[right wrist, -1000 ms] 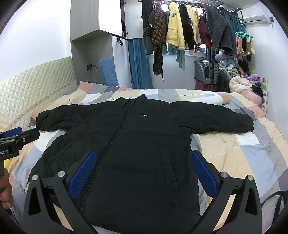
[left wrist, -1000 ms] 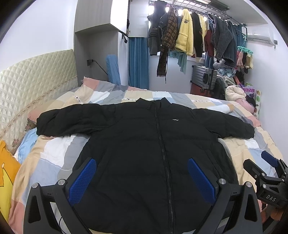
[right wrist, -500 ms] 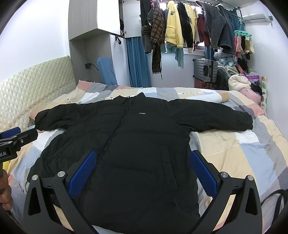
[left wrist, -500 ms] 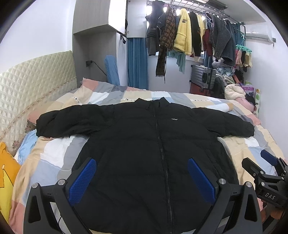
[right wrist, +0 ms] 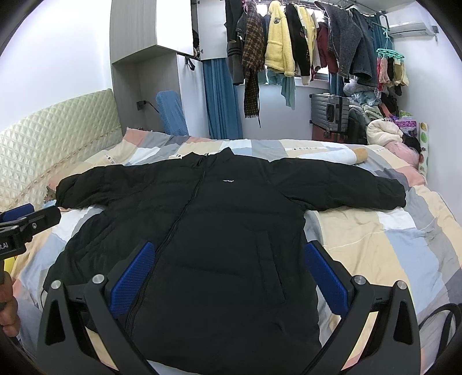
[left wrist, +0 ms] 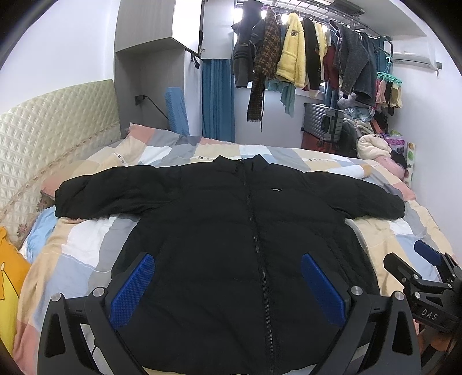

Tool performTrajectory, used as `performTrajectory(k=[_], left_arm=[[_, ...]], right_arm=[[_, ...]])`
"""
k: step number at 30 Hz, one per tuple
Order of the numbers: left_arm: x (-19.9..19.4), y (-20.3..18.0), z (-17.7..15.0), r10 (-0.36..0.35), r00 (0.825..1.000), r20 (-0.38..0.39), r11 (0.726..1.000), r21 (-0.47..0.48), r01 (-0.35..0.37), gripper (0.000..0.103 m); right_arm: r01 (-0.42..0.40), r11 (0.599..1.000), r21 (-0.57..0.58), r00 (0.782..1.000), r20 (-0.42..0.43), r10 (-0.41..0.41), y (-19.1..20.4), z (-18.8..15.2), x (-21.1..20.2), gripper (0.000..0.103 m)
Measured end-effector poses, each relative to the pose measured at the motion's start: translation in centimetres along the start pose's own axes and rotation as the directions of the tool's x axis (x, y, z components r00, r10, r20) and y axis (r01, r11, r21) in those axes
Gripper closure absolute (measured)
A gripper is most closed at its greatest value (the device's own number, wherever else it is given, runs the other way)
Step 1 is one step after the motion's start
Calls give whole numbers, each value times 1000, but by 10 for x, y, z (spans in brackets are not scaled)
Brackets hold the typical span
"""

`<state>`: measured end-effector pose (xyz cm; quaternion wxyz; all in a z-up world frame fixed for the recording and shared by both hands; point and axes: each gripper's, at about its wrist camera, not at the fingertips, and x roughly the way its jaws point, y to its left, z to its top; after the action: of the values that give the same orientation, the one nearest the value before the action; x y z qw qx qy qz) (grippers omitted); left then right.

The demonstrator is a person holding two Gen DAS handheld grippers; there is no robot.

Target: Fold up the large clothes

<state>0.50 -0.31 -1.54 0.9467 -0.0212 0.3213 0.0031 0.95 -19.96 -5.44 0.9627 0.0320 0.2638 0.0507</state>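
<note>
Left gripper [left wrist: 228, 284] held low over the near hem, pointing along the bed toward the far wall; jaws spread wide, blue pads [left wrist: 132, 290] well apart, nothing between them. Right gripper [right wrist: 229, 278] in the same pose beside it, jaws likewise wide apart, blue pads [right wrist: 326, 275] clear of the fabric, nothing gripped. Each visible in the other's view: right one at the right edge of the left view, left one at the left edge of the right view, with part of a bare hand [right wrist: 7, 311] below it. Both hovering above the garment; contact with the cloth cannot be told.

Black padded jacket [left wrist: 245, 239] lying flat, front up, on the bed [left wrist: 72, 253], collar toward the far side, hem nearest the cameras. Zipped shut down the middle, small white logo [left wrist: 276, 189] on the chest. Both sleeves stretched straight out to the sides, one cuff near the quilted headboard [left wrist: 49, 138], the other near the bed's opposite edge. Surface puffy, lightly wrinkled, no folds made. Slit pocket [right wrist: 270, 259] visible on the right-view side.

Patchwork bedcover [right wrist: 389, 239] in beige, grey, blue and white underneath. Hanging clothes [left wrist: 291, 52] on a rail on the far wall, grey suitcase [right wrist: 329, 115] below, blue curtain [left wrist: 218, 98] beside a grey cabinet [left wrist: 156, 26]. Yellow pillow [left wrist: 8, 268] at the left edge.
</note>
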Motion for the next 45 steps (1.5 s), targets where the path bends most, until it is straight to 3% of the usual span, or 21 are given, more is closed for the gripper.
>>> performTrajectory(k=[21,27,33,38,41,45], left_arm=[[-5,-2,-6,-29,999,14,1000,1,29,1],[0,13,1,-48,998,45,998,-30,50,1],[17,26,5,-65,994,90,998,-10,66,1],[42,32,-2,-45,993,112,999,-19,48,1],[64,36,-6,-41,995,93,998,-38,44,1],[93,40,-12,-16,998,60,999,-28,18,1]], right_arm=[[-11,999,33,1000,4,11,-9,0,1,0],[1,998,66,997,77,-6,-32,25,-7,0],[66,995,74,988,135,-76,-89,60,12,0],[132,986,102,983,112,-143,-162,80,70,0],[188,978,95,969,143,-201,-202,85,101,0],[214,949,231,964,109,-243,-275,87,160,0]])
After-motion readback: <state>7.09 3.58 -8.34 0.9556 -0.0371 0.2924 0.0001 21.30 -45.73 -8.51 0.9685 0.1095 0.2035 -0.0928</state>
